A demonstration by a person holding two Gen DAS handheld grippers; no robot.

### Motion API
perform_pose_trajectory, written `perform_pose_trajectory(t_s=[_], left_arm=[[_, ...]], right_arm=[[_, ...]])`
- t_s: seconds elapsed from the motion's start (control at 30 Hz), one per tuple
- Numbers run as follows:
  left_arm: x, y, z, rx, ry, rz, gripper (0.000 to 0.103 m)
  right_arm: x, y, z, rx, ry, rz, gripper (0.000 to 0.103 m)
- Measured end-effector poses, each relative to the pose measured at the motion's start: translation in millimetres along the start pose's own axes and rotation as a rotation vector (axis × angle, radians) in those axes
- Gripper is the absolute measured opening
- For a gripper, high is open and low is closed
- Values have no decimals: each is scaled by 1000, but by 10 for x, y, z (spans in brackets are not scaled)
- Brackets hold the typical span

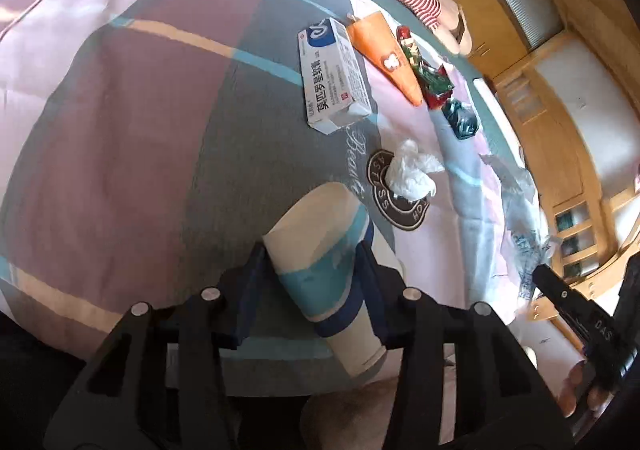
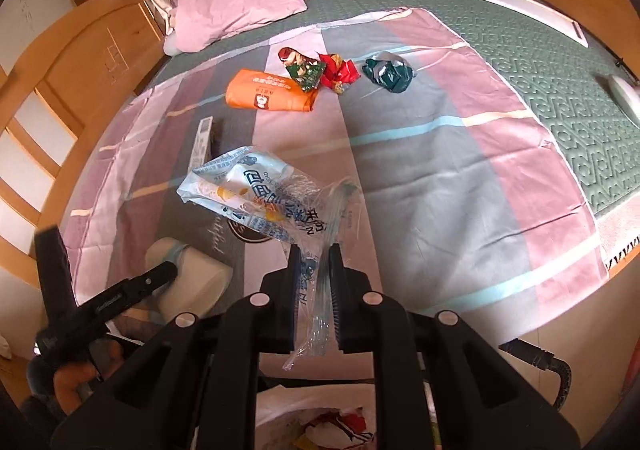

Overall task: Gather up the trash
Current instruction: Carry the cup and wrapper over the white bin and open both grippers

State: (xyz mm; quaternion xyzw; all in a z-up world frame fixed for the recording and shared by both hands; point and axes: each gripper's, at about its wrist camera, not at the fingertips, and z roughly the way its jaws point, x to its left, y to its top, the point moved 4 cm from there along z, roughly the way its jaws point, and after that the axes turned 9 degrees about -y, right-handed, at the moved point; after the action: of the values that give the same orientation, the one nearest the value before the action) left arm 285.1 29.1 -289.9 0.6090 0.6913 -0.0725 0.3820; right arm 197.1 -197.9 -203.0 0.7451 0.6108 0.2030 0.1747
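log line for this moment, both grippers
left gripper: shut on paper cup | right gripper: shut on plastic wrapper | on bed: box, tissue, wrappers

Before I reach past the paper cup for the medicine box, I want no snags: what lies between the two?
Only bare bedspread lies between the paper cup and the medicine box, as the left wrist view shows; the crumpled tissue sits off to the right.

One paper cup [image 1: 320, 250], one box [image 1: 334, 74], one tissue [image 1: 412, 172], four wrappers [image 2: 268, 94].
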Motion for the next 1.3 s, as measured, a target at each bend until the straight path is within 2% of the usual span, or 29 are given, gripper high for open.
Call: perform_pose_trajectory(t_s=[0.13, 0.23, 0.43, 0.6, 0.67, 0.77, 0.8, 0.87, 0.9, 0.97, 1.0, 1.03, 1.13, 1.23, 1.3], left_arm=[[-51, 6, -31, -28, 1, 29, 40], [-52, 27, -105, -51, -33, 16, 38], [-201, 154, -441, -149, -44, 78, 38], [-443, 179, -922, -230, -52, 164, 38], [-588, 152, -1118, -262, -49, 224, 38], [-796, 59, -1348, -277, -71, 293, 38], [-872, 18, -1397, -276, -86, 314, 38], [-1013, -74, -1452, -269, -110, 348, 38], [-1090, -131, -1464, -260, -124, 365, 38], [-1220, -234, -1425, -232, -153, 398, 38], [-1290, -311, -1399, -213, -170, 420, 38], [-1351, -405, -1377, -189, -187, 442, 38], [-1529, -672, -1210, -103, -239, 508, 38], [-1725, -1031, -1105, 4, -309, 593, 38], [-1843, -1269, -988, 93, -356, 661, 39]], right_arm=[[24, -15, -13, -8, 5, -1, 15], [56, -24, -66, -26, 9, -21, 15], [39, -10, -299, -78, 48, -50, 15], [-132, 4, -750, -124, 204, -69, 15], [-250, -49, -1012, -161, 203, -140, 15], [-377, -218, -1280, -184, 154, -279, 15], [-416, -349, -1381, -175, 133, -359, 15], [-446, -629, -1490, -126, 151, -494, 15], [-456, -791, -1516, -90, 161, -552, 16], [-504, -1021, -1525, -25, 181, -606, 30], [-561, -1125, -1557, -16, 188, -611, 43], [-605, -1146, -1598, -35, 199, -590, 51], [-944, -966, -1850, -174, 317, -370, 63], [-1292, -704, -2037, -297, 356, -159, 66], [-1383, -577, -2080, -336, 361, -96, 66]])
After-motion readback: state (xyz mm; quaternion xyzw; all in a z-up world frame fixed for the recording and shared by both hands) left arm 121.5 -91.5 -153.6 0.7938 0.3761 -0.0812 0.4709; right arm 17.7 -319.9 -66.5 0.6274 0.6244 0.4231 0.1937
